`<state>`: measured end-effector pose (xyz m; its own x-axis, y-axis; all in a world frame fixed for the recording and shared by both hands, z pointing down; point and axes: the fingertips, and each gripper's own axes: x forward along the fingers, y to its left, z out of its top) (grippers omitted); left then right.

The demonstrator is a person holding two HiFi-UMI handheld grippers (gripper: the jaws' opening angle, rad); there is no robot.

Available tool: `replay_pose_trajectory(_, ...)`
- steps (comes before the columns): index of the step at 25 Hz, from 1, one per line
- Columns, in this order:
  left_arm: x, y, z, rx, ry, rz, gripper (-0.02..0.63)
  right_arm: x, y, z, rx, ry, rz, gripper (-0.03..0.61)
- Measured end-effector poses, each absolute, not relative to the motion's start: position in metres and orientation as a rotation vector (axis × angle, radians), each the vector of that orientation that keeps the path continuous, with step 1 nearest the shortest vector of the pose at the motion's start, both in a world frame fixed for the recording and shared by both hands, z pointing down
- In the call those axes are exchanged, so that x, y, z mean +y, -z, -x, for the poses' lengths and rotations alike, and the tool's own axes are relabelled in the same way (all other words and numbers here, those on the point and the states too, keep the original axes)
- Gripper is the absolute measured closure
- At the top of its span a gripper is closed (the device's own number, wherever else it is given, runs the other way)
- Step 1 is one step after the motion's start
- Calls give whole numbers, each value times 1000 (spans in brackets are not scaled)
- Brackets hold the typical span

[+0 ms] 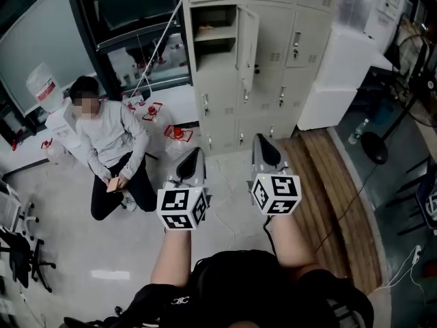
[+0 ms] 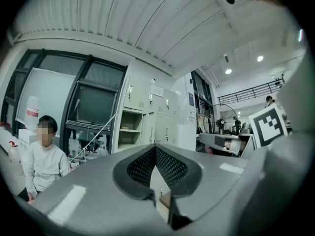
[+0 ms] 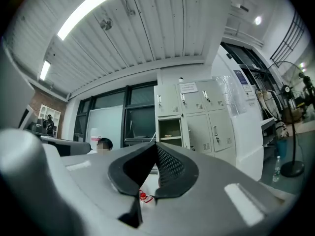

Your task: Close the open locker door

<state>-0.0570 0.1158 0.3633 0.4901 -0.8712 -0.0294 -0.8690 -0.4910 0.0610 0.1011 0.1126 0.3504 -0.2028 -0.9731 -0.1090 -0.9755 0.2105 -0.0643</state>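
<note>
Locker door [image 1: 248,46] ajar, swung to right side of open compartment [image 1: 214,36]. Compartment in second row of grey locker bank [image 1: 273,108], leftmost column, against far wall. Well apart from both grippers. Left gripper [image 1: 191,164], right gripper [image 1: 266,150] side by side, pointed toward lockers. Jaws of each closed tip to tip, nothing between. Paper notice [image 3: 188,87] on top-row door, print too small to read. Person [image 1: 109,149] seated on floor left of lockers.

Head view looks steeply down, both gripper views forward and upward; all share the lockers [image 1: 307,39].
</note>
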Motion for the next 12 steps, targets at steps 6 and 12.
replay_pose_trajectory(6,120,-375,73,-1520,82,-2692,614,123,-358,-83,2341,-36,1936,569)
replay_pose_trajectory(12,112,-378,80,-1491,105,-2673,614,113,-360,-75,2345,-33,1932,569)
